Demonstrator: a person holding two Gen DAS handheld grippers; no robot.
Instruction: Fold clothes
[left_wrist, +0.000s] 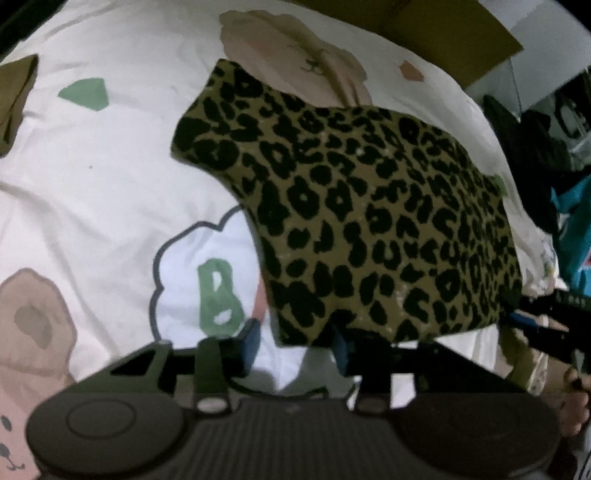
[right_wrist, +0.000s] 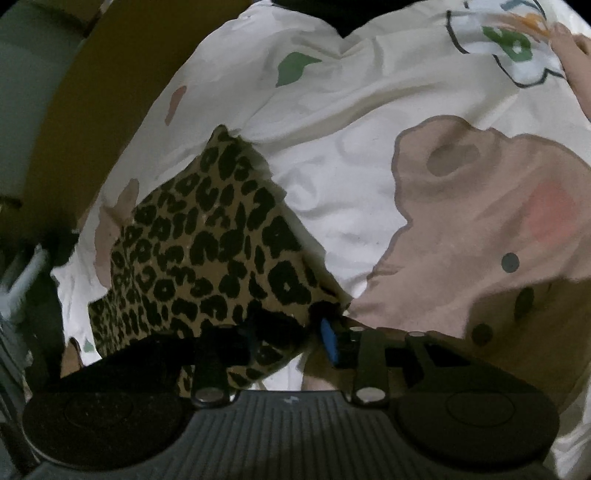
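Left wrist fisheye footage is showing a leopard-print garment (left_wrist: 362, 221) being spread over a white bed sheet (left_wrist: 92, 177) printed with cartoon bears and green shapes. The left hand-held gripper (left_wrist: 295, 343) is being kept at the garment's near hem with its blue-padded fingers (left_wrist: 251, 341) parted; one pad is seen over bare sheet, the other is tucked at the hem, so no cloth is being pinched between them. At the right edge of this view the right hand-held gripper (left_wrist: 535, 325) is being glimpsed at the garment's far corner, together with a dark pile of other clothes (left_wrist: 524, 147) and something teal (left_wrist: 572, 221) beyond the bed, none of which is being shown by the other camera.

From the right wrist fisheye, the garment (right_wrist: 207, 254) is being seen bunched and lifted at the corner, with the right hand-held gripper (right_wrist: 291, 336) clamped onto that fabric. A large brown bear print (right_wrist: 480, 221) is being shown on the sheet (right_wrist: 332, 129) beside it, and brown cardboard (right_wrist: 92, 92) is lying along the bed's far side.
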